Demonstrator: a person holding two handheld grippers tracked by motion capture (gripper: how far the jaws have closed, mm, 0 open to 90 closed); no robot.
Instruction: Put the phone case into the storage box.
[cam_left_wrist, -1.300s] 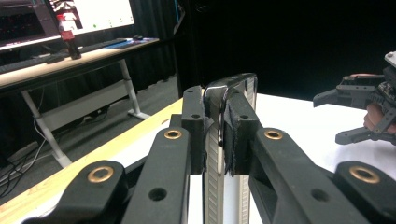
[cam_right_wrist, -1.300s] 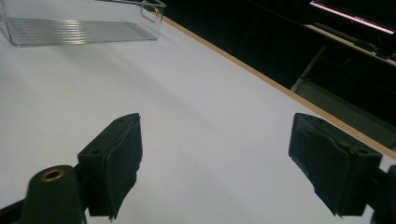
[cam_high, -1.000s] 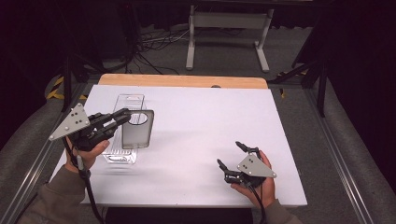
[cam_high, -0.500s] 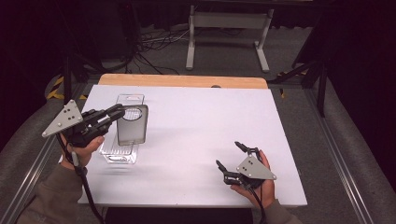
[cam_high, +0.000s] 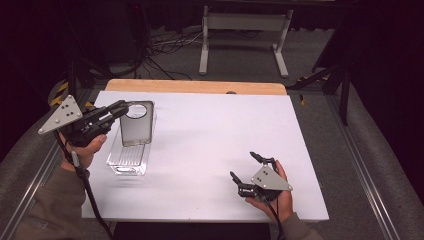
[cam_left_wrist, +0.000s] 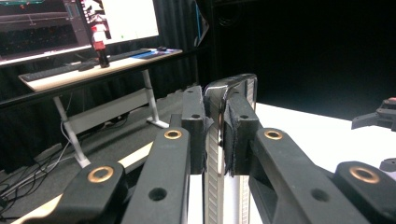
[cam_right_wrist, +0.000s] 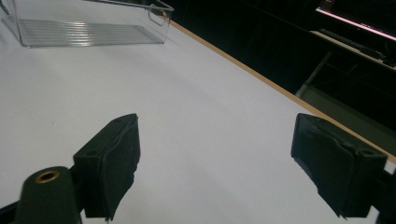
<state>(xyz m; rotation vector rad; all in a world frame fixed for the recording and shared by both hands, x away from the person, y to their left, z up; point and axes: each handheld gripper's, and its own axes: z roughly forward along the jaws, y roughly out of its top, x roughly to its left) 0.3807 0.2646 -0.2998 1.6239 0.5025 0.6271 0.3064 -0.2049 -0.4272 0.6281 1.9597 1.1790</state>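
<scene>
The left gripper (cam_high: 121, 107) is clamping the upper edge of a clear plastic lid (cam_high: 136, 125), holding it raised and roughly upright over the far end of a clear plastic bin (cam_high: 127, 161). The bin is sitting on the white table (cam_high: 210, 135) toward its left side. In the left gripper view, both black jaws are pressing flat against the thin lid (cam_left_wrist: 219, 154) from either side (its rounded top edge is protruding above the pads). The person's left hand (cam_high: 85, 147) is gripping the tool from below.

The right gripper (cam_high: 246, 166) is resting near the table's front right, well apart from the bin, with its jaws spread wide and nothing between them. In the right gripper view, bare table surface is lying between the separated pads (cam_right_wrist: 112, 158), and the bin (cam_right_wrist: 88, 30) is appearing at upper left.
</scene>
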